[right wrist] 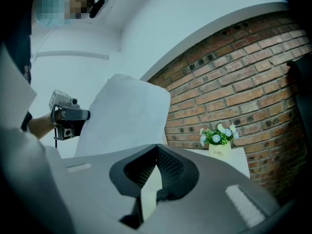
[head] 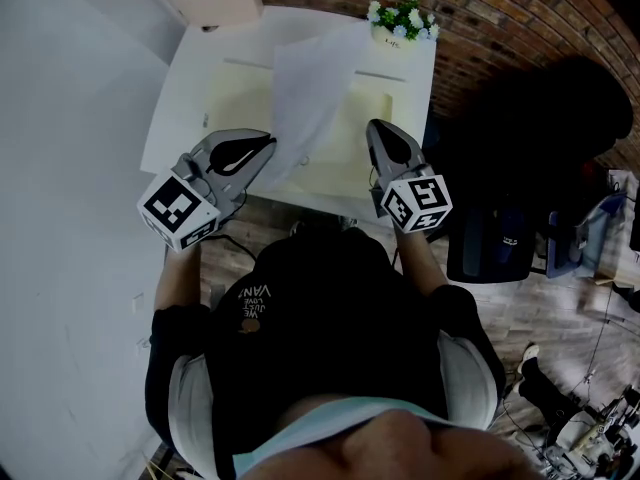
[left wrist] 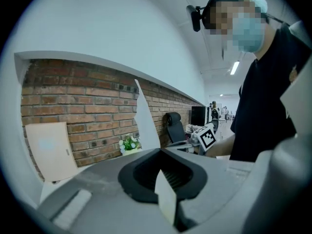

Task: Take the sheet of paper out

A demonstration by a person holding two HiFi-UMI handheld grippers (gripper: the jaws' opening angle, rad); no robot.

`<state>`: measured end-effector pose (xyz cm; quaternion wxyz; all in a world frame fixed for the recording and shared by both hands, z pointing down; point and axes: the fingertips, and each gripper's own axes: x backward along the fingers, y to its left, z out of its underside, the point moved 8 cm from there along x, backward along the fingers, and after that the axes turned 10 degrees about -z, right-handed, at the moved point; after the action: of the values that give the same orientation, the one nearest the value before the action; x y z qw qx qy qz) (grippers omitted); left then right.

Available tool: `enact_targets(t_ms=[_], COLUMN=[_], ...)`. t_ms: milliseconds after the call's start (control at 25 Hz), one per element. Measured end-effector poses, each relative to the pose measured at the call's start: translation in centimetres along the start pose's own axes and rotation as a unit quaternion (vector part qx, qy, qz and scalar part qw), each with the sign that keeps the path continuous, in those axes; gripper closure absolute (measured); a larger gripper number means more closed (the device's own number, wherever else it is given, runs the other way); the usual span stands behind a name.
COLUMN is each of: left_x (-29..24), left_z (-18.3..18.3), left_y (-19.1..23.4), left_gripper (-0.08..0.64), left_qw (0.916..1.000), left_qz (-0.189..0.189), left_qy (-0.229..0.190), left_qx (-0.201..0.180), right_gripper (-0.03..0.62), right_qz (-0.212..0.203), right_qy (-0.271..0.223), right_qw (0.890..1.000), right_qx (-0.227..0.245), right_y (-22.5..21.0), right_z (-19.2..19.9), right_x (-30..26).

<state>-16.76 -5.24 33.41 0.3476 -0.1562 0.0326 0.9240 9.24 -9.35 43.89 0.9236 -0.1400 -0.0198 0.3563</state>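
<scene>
My left gripper [head: 268, 146] is clamped shut on the lower edge of the thin white sheet of paper [head: 315, 78]. The sheet stands tilted up over the flat pale yellow folder [head: 238, 98], with its low end at my left jaws by the folder's near edge. My right gripper [head: 373, 128] is closed on the folder's near right edge, pinching a pale strip between its jaws. The folder lies on a white table [head: 185, 98]. A small pot of white and blue flowers [head: 402, 20] sits behind the folder.
</scene>
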Motion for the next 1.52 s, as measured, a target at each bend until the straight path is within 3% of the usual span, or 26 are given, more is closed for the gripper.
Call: enact_targets(t_ms=[600, 680, 800, 1040, 1320, 1520], left_x=[0.9, 1.1, 1.5, 2.7, 3.3, 3.2], left_z=[-2.5, -2.8, -3.3, -4.1, -4.2, -4.1], left_y=[-1.9, -2.2, -2.6, -2.7, -2.1, -1.8], left_gripper=[0.560, 0.559, 0.560, 0.560, 0.559, 0.559], left_qw=[0.9962, 0.9951, 0.9928, 0.9861, 0.9817, 0.9799], left_qz=[0.075, 0.088, 0.109, 0.148, 0.166, 0.169], left_qy=[-0.041, -0.045, -0.049, -0.075, -0.093, -0.103], left_qx=[0.013, 0.010, 0.002, 0.002, 0.013, 0.023], right_gripper=[0.590, 0.526, 0.515, 0.515, 0.517, 0.537], right_qz=[-0.054, -0.063, -0.077, -0.116, -0.197, -0.200], right_qy=[-0.082, -0.089, -0.100, -0.132, -0.164, -0.153], right_qw=[0.995, 0.993, 0.991, 0.982, 0.962, 0.963], right_qx=[-0.035, -0.042, -0.049, -0.069, -0.093, -0.096], right_y=[-1.0, -1.1, -1.0, -0.9, -0.3, -0.4], right_z=[-0.8, -0.9, -1.2, -1.5, -2.5, -2.3], right_x=[0.3, 0.4, 0.3, 0.6, 0.4, -0.1])
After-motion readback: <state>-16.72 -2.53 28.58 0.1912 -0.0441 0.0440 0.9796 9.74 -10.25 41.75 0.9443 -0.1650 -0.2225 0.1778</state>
